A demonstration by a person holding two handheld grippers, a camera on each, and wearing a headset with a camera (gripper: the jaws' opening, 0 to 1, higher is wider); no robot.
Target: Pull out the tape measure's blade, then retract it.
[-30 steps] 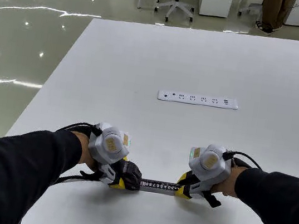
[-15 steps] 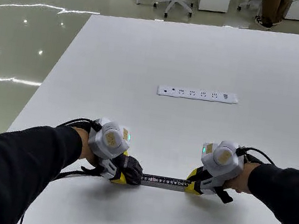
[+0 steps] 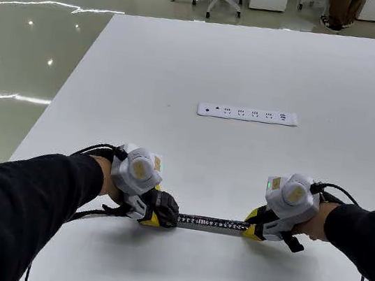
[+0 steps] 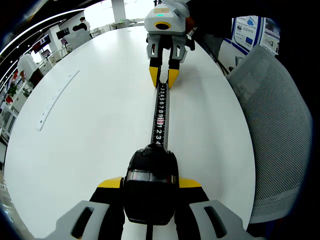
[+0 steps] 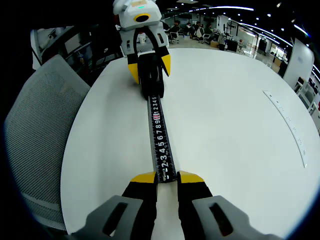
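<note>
Left gripper (image 3: 150,219) clamped black tape measure (image 4: 150,186); right gripper (image 5: 166,178) pinched tip of its black, white-numbered blade (image 5: 159,134), stretched between.

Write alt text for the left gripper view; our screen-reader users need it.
The left gripper clamps a black tape measure case on a white table; its numbered blade stretches straight ahead to the right gripper, which pinches the blade's end.

Where the three cameras look

Head view: above, looking forward and down on the desk (image 3: 185,62). Left gripper view: low behind the tape measure (image 4: 150,185), facing the right tongs (image 4: 164,80) along the blade (image 4: 161,112), which all three share. Right gripper view faces back at the left tongs (image 5: 148,67).
</note>
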